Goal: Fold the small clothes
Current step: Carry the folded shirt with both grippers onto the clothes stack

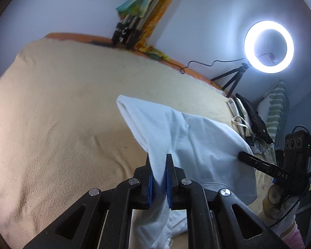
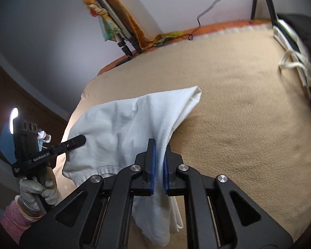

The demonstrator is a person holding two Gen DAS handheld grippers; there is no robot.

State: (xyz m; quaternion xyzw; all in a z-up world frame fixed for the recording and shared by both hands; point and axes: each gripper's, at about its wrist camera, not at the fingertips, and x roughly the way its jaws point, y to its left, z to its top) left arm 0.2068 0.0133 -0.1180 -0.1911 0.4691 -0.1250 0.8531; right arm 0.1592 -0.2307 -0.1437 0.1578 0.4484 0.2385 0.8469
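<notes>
The white garment (image 1: 197, 145) is pinched between the closed fingers of the left gripper (image 1: 159, 166) and right gripper (image 2: 159, 159), so a fold can be carried over.

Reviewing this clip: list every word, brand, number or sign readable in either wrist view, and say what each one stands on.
"DAS": white letters on the black body of the right gripper, seen from the left wrist view; it may be cut off.
"GenRobot.AI": white letters on the side of the left gripper, seen from the right wrist view.
A small white mark lower on that same body is too small to read.
The white garment shows no print.
</notes>
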